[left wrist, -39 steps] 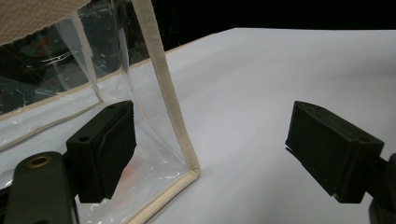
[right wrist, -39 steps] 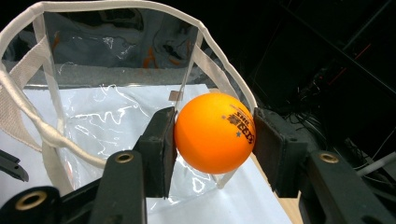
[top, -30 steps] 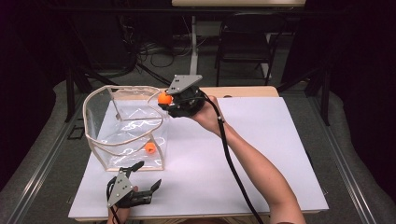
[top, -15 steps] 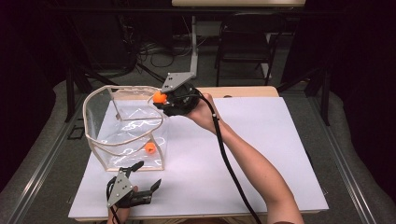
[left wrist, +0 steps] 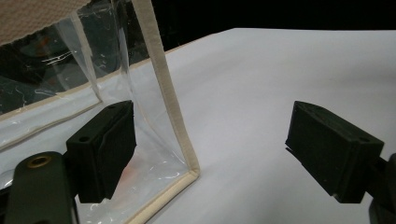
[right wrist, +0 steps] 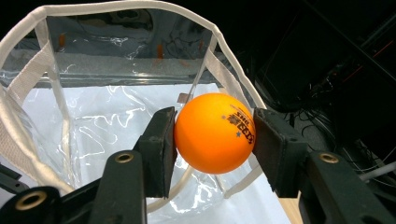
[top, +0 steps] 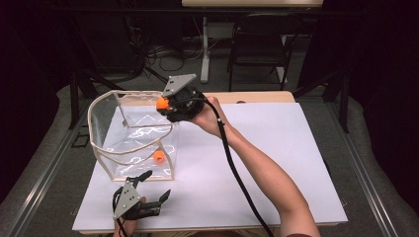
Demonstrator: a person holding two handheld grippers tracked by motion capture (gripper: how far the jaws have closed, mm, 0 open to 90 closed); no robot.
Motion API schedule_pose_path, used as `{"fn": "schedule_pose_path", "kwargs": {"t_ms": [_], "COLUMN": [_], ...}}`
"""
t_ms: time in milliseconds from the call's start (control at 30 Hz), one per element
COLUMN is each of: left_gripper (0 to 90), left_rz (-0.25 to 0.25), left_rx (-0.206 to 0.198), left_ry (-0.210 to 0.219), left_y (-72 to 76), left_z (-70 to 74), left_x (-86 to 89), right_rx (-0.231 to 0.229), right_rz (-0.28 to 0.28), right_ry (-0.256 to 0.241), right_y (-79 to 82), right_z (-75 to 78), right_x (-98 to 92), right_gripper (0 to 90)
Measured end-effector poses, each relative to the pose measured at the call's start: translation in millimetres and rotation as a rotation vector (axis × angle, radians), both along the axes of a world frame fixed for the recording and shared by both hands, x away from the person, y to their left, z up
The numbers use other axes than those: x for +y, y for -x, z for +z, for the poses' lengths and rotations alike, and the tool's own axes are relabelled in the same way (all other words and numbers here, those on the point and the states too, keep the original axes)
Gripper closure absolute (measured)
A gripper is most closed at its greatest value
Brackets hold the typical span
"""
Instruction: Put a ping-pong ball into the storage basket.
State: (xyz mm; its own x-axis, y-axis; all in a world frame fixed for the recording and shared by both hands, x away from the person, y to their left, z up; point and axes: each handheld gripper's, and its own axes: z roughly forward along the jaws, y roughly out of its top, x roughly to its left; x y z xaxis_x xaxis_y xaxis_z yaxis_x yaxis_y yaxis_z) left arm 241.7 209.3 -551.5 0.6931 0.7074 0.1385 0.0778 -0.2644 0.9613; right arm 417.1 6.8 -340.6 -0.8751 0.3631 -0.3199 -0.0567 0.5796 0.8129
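Observation:
A clear plastic bag [top: 129,140] with a cream fabric rim stands open on the left of the white table top. An orange ball [top: 158,157] lies inside it near the front right corner. My right gripper [top: 164,105] hangs over the bag's right rim, shut on a second orange ball [right wrist: 215,133] with dark print on it. The bag's open mouth [right wrist: 126,51] lies just beyond that ball. My left gripper [top: 156,186] rests open near the table's front edge, just in front of the bag, whose near corner seam [left wrist: 170,107] stands between the jaws.
The white board [top: 276,148] covers the table, bare to the right of the bag. Beyond the table stand a black chair [top: 259,47], stand legs and cables on the floor. A black cable [top: 237,173] trails along the right forearm.
The right gripper has carried the orange ball leftward, from beside the bag to over its right rim. The left gripper has stayed put.

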Motion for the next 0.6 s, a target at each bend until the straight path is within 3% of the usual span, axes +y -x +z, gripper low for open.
{"fn": "schedule_pose_path", "kwargs": {"t_ms": [600], "left_gripper": [15.8], "left_rz": [0.0], "left_rx": [0.001], "left_ry": [0.001], "left_y": [0.1], "left_z": [-0.2], "left_x": [0.0], "right_rx": [0.01], "right_rz": [0.024], "right_ry": [0.042], "right_y": [3.3], "right_z": [0.8], "right_x": [15.2], "right_gripper": [50.7]}}
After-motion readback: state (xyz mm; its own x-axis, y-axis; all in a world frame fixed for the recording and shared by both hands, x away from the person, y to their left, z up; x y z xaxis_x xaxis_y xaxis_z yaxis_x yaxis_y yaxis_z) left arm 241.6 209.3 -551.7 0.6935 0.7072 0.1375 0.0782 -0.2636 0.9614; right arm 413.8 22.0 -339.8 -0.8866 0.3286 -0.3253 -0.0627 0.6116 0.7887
